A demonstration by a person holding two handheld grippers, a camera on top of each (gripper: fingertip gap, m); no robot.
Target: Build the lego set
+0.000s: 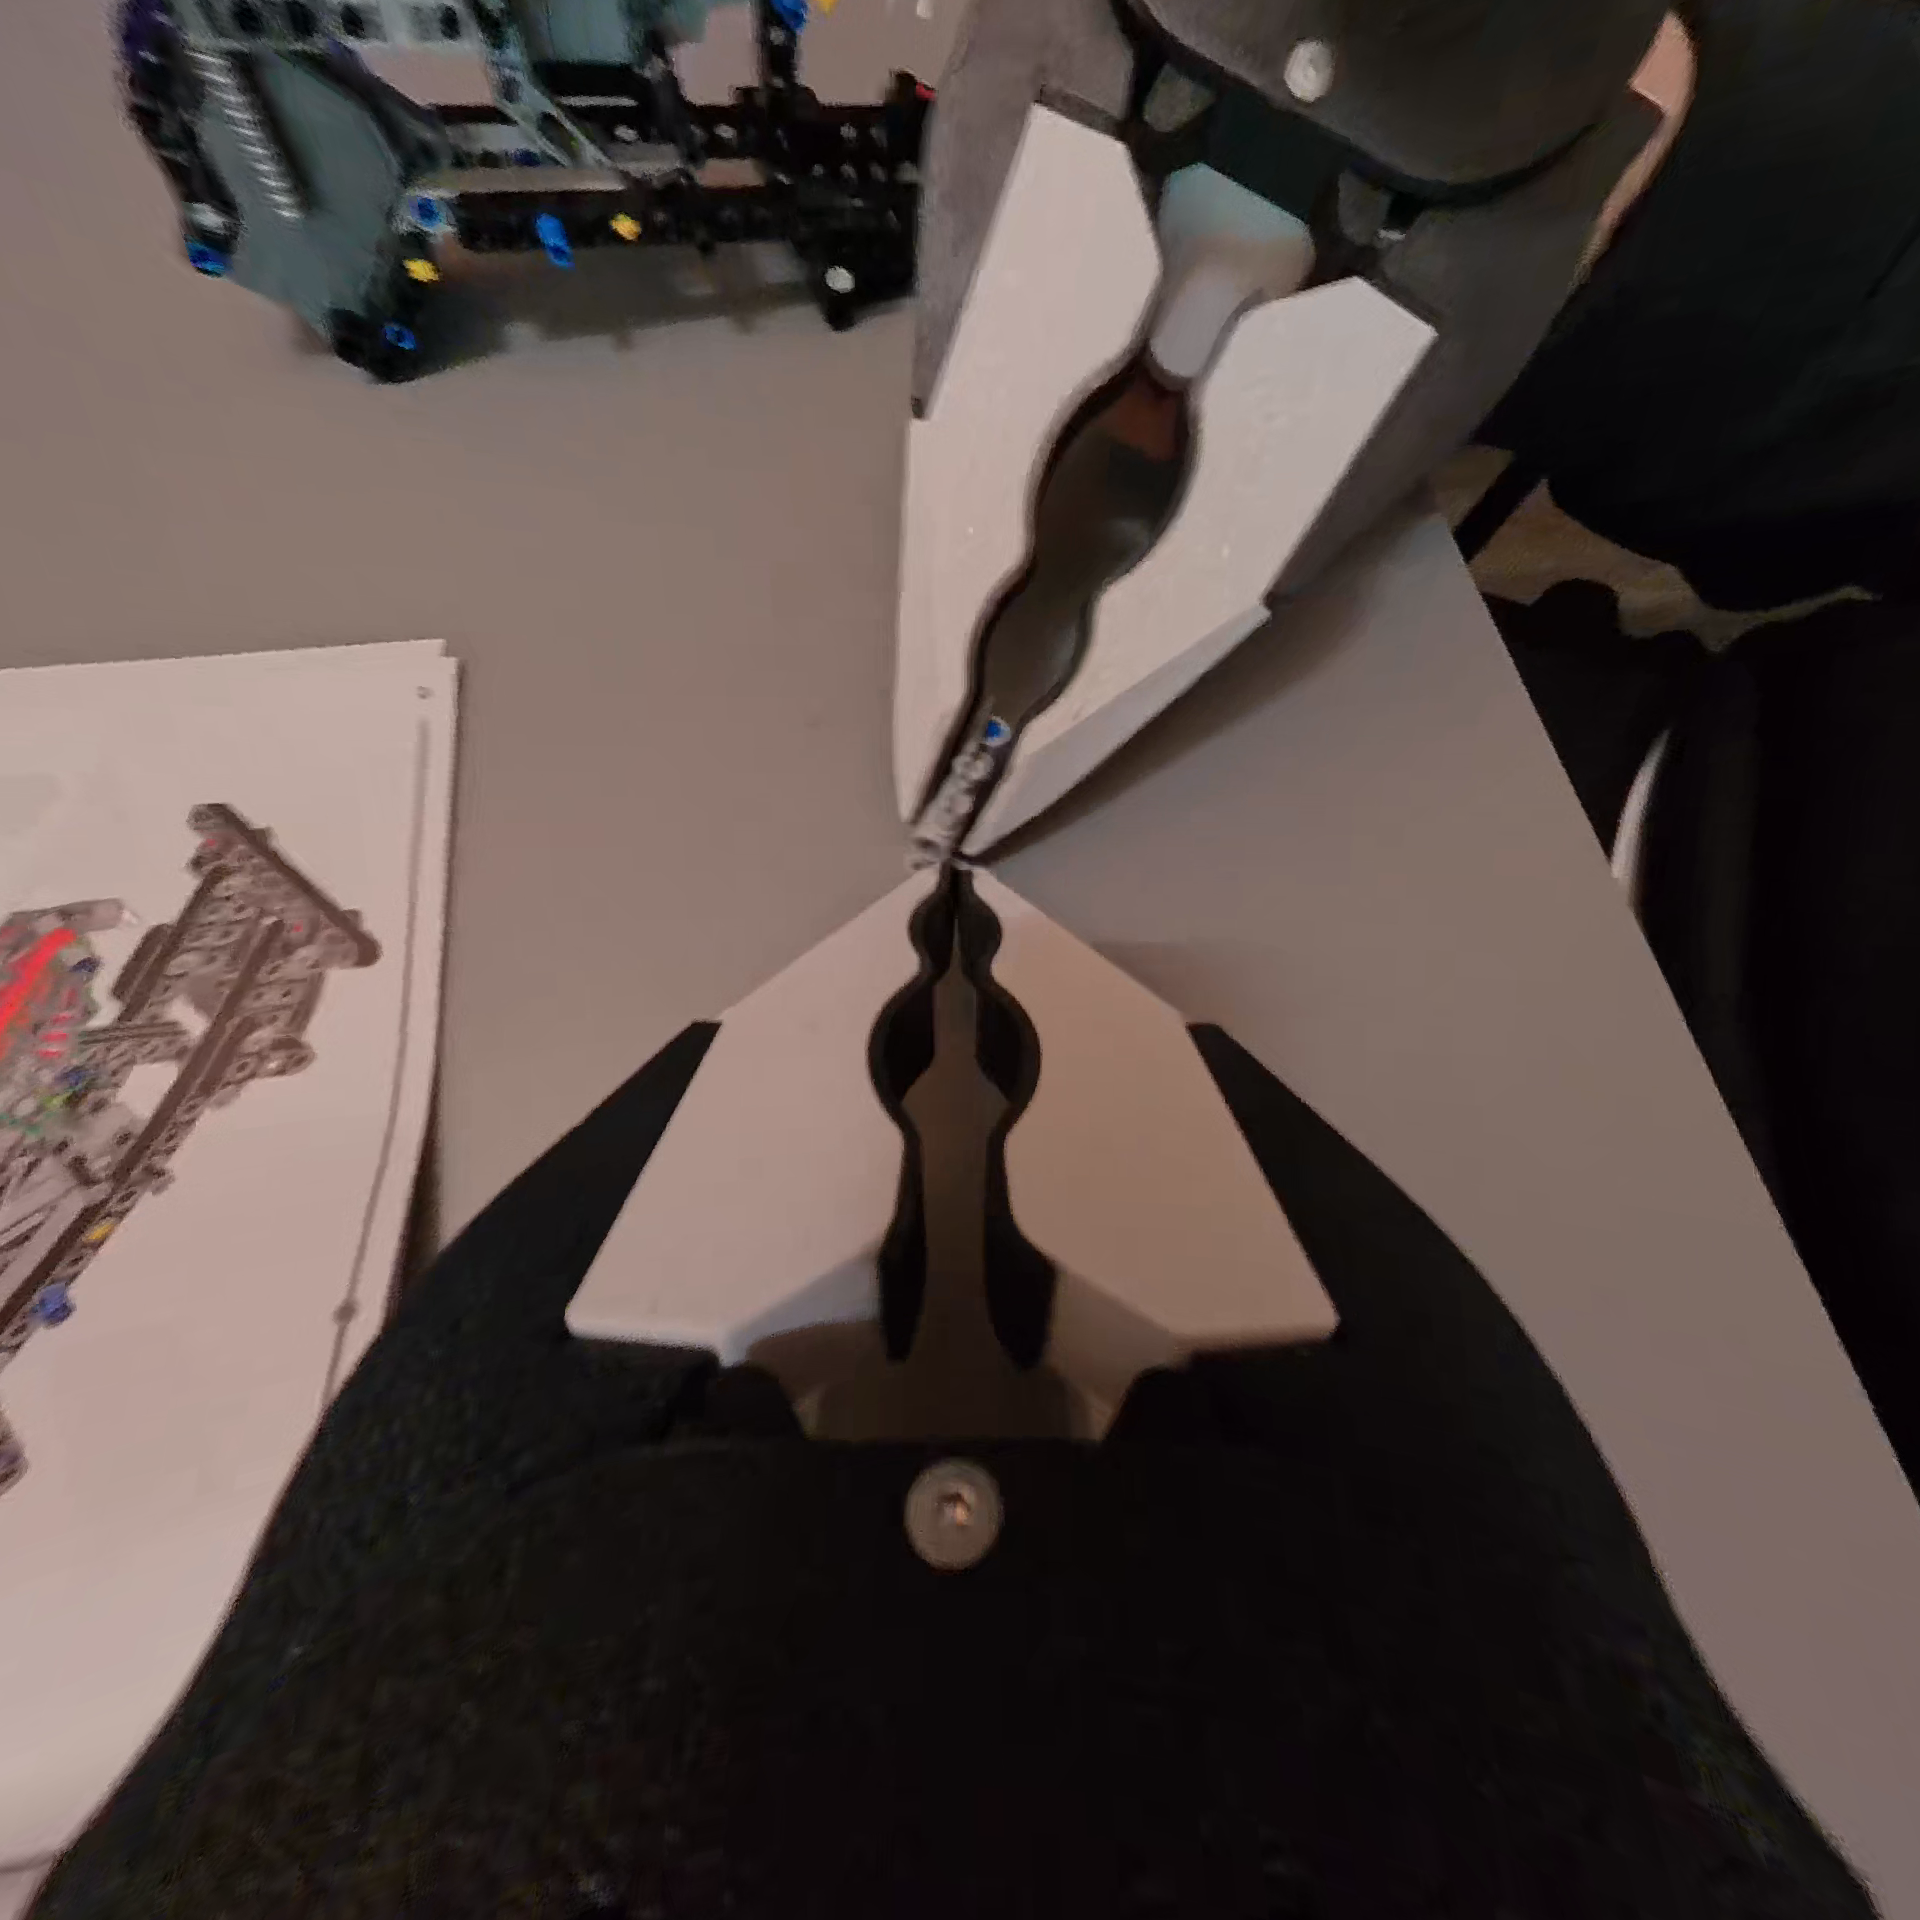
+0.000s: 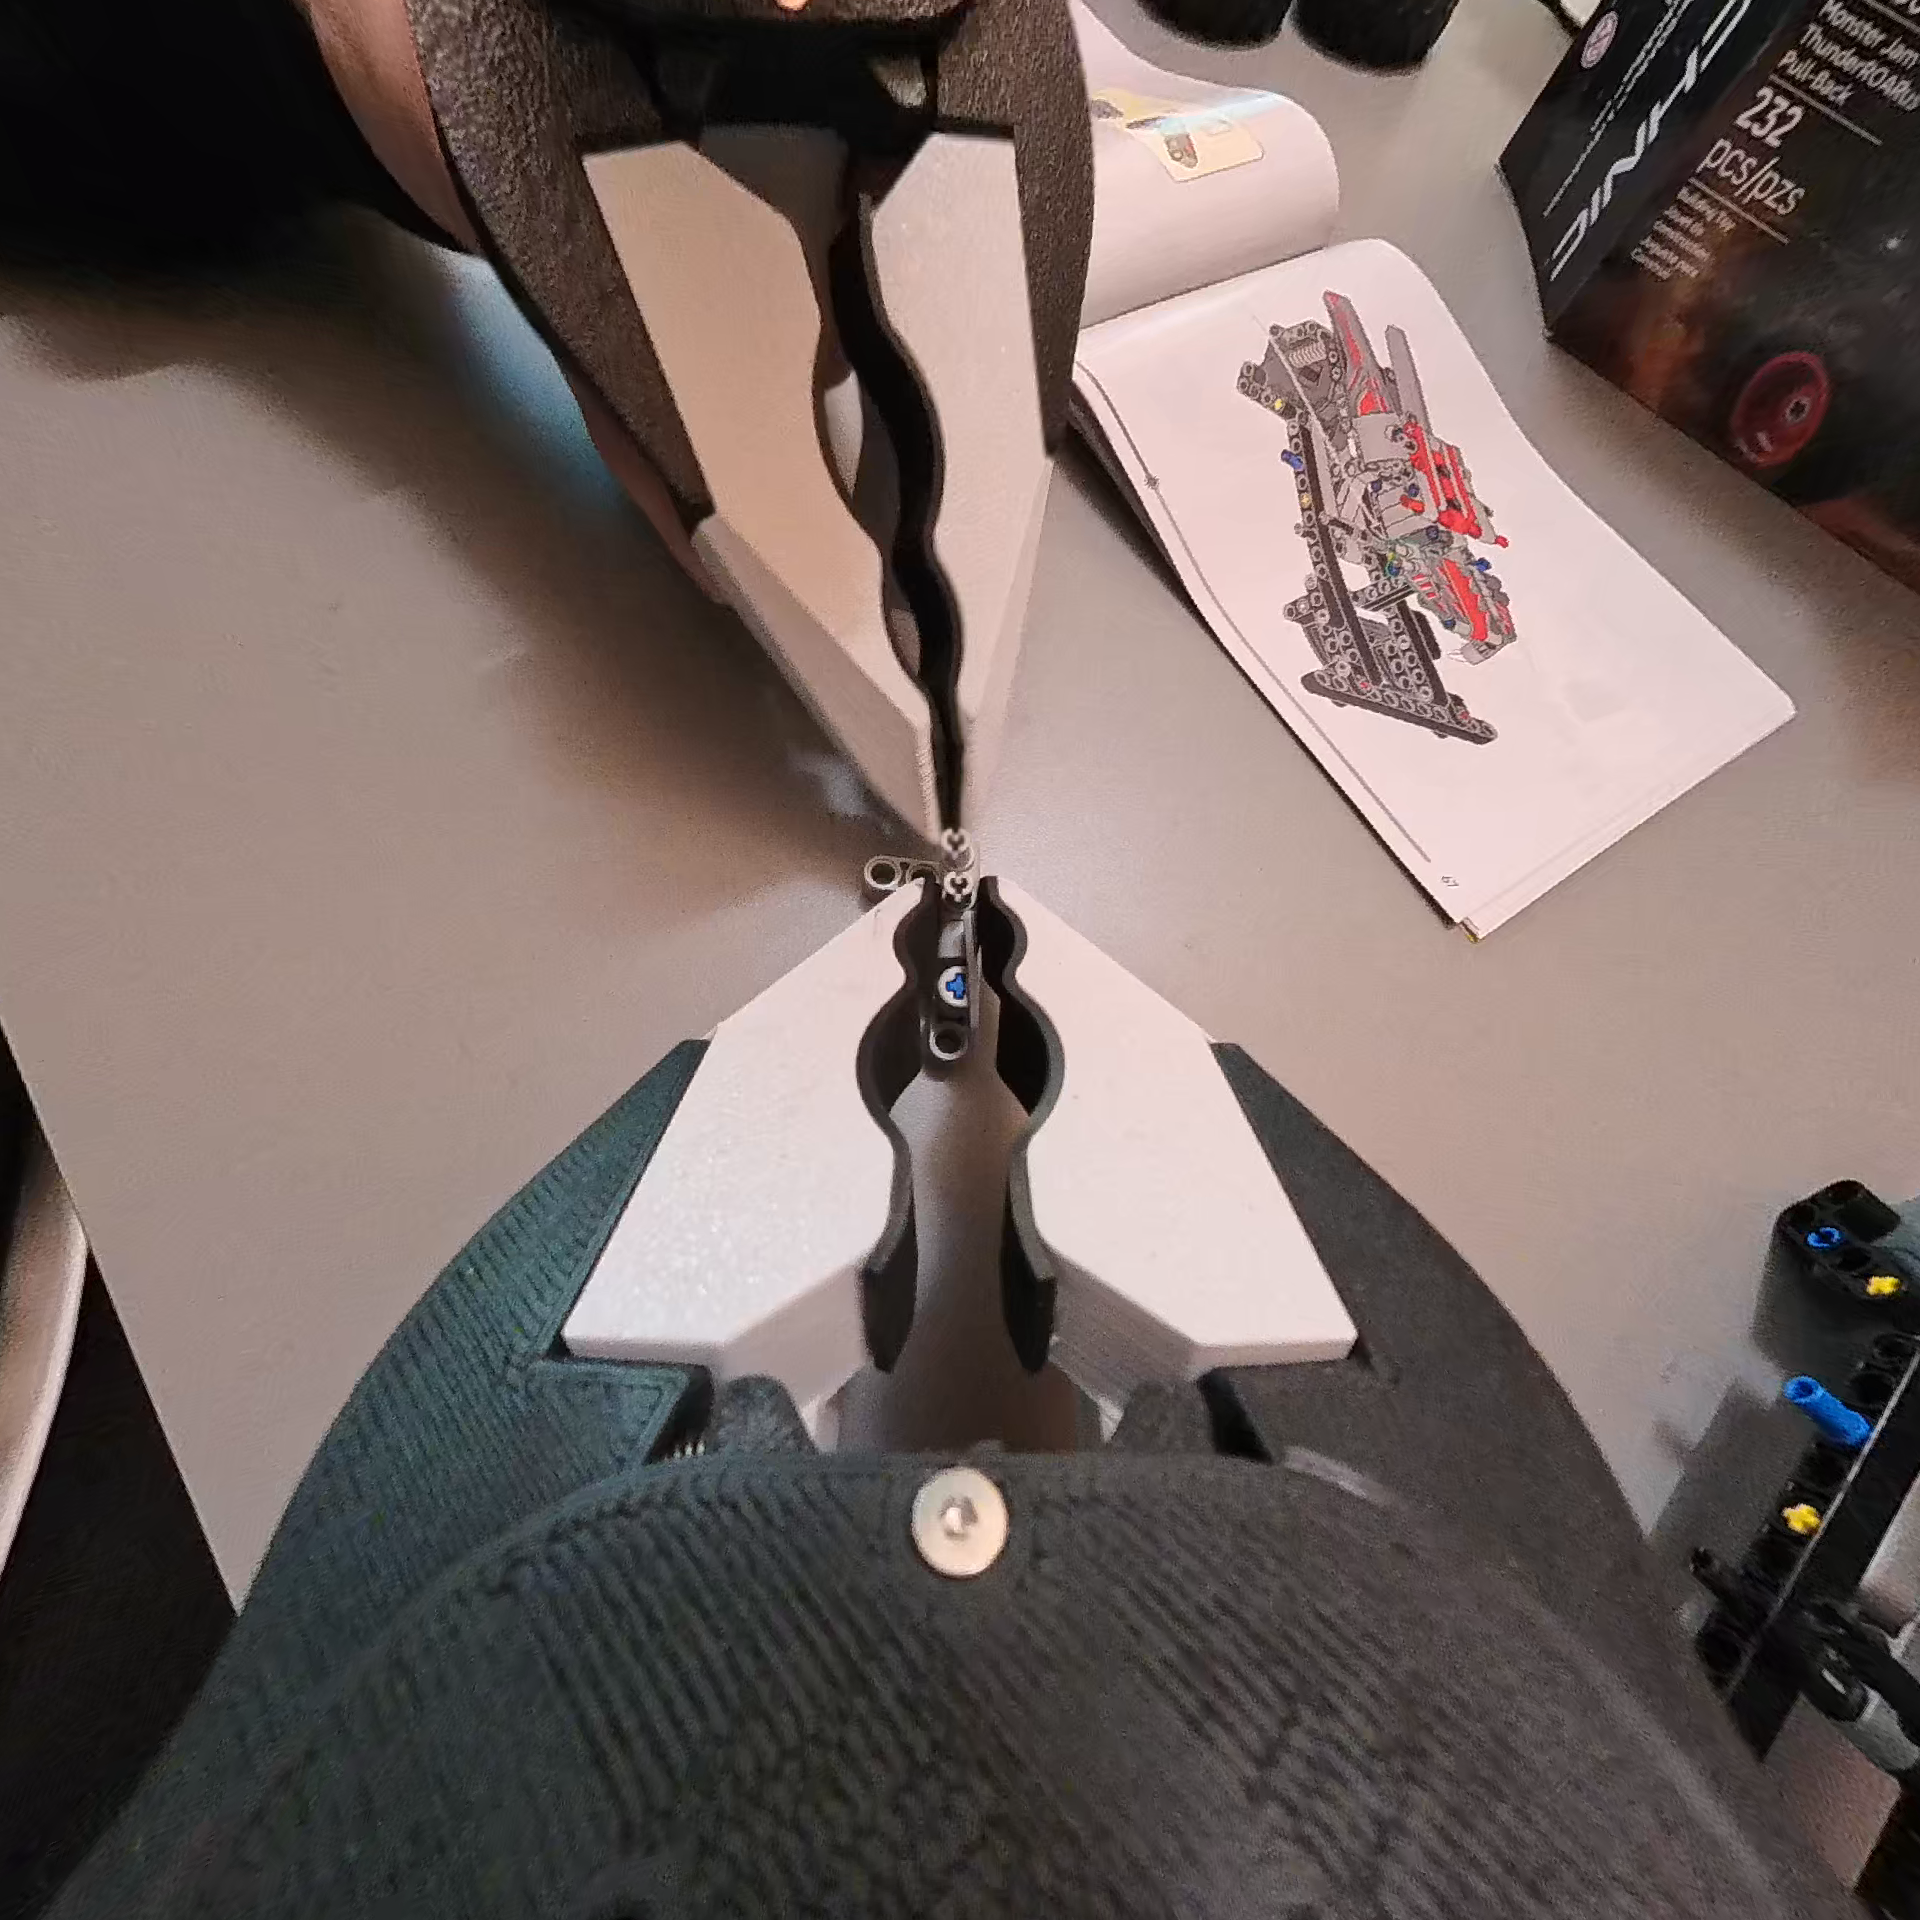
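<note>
Tip to tip above the grey table's edge, the right gripper [image 2: 956, 904] pinches a small grey beam [image 2: 951, 997] with a blue pin, while the left gripper [image 1: 951, 883], jaws nearly closed, nips its far end. The half-built black-and-grey chassis [image 1: 540, 177] waits toward the far edge; the open manual [image 2: 1434, 582] shows much bodywork apparently still unbuilt.

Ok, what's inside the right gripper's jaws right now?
The right gripper is shut on a small grey lego piece with a blue pin in one hole. Its front end, where the left gripper meets it, is covered by the fingertips.
</note>
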